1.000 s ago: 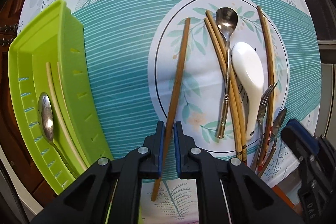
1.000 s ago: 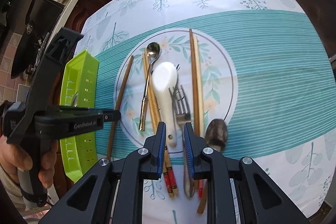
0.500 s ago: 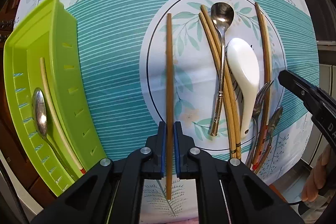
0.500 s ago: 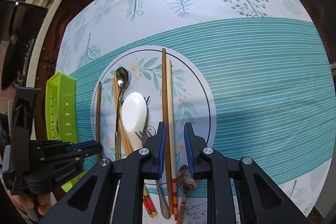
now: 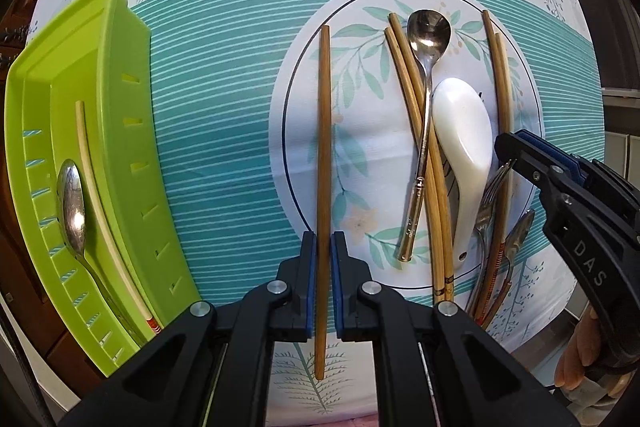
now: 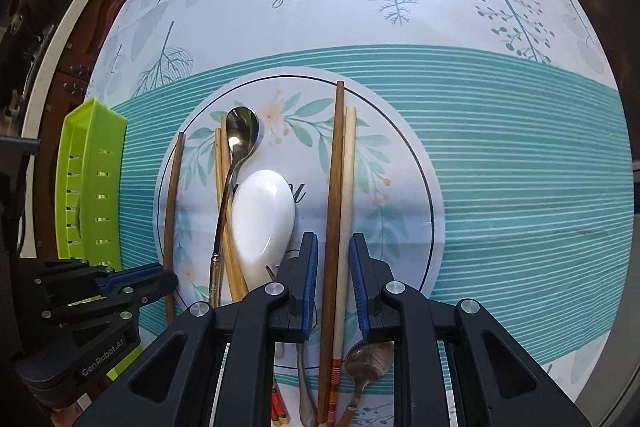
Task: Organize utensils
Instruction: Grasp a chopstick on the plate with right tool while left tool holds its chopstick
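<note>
My left gripper (image 5: pixel 323 247) is shut on a brown chopstick (image 5: pixel 323 147), which points straight ahead over the cloth. It also shows in the right wrist view (image 6: pixel 172 211). My right gripper (image 6: pixel 333 251) is open, its fingers on either side of a dark and a pale chopstick (image 6: pixel 338 187) lying on the cloth. A metal spoon (image 5: pixel 424 99), a white ceramic spoon (image 5: pixel 464 155), a chopstick pair (image 5: pixel 420 163) and a fork (image 5: pixel 488 203) lie between the grippers.
A green tray (image 5: pixel 132 131) at the left holds a metal spoon (image 5: pixel 72 207) and a pale chopstick (image 5: pixel 92 187). Another spoon (image 6: pixel 368 359) lies under my right gripper. The patterned tablecloth (image 6: pixel 500 155) runs far right; its edge is near.
The left gripper closed on the brown chopstick and turned it straight. The right gripper moved over the dark and pale chopsticks and opened wider around them.
</note>
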The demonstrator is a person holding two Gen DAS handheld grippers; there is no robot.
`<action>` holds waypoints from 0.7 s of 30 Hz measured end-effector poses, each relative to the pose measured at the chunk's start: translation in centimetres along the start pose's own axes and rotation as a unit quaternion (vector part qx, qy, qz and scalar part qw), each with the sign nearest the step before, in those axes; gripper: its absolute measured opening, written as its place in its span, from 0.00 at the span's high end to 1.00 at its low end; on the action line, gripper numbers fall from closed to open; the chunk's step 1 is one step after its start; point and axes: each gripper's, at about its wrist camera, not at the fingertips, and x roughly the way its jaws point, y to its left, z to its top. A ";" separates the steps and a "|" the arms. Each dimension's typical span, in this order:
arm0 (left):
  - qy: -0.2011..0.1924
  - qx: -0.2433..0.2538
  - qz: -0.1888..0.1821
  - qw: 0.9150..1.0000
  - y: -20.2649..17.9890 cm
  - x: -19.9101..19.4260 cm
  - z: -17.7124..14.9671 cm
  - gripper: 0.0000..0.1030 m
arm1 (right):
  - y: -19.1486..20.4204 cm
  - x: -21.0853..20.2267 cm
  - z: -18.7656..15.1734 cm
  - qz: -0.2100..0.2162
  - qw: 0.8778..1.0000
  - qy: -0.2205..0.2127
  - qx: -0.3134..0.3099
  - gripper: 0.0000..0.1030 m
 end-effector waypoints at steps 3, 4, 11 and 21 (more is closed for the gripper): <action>0.000 0.000 0.000 1.000 -0.2 0.1 0.0 0.95 | 1.2 0.2 0.1 -0.035 0.999 -0.001 -0.020 0.82; 0.000 0.000 0.000 1.000 -0.3 0.1 0.0 0.95 | 1.7 0.3 0.2 -0.048 0.998 -0.001 -0.027 0.83; 0.002 0.005 0.000 1.000 -0.3 0.1 -0.2 0.95 | 4.9 0.9 0.1 -0.127 0.988 -0.004 -0.084 0.83; 0.002 0.012 -0.018 1.000 -0.1 0.2 -0.3 0.96 | 1.8 0.3 0.5 -0.025 1.000 0.006 -0.016 0.94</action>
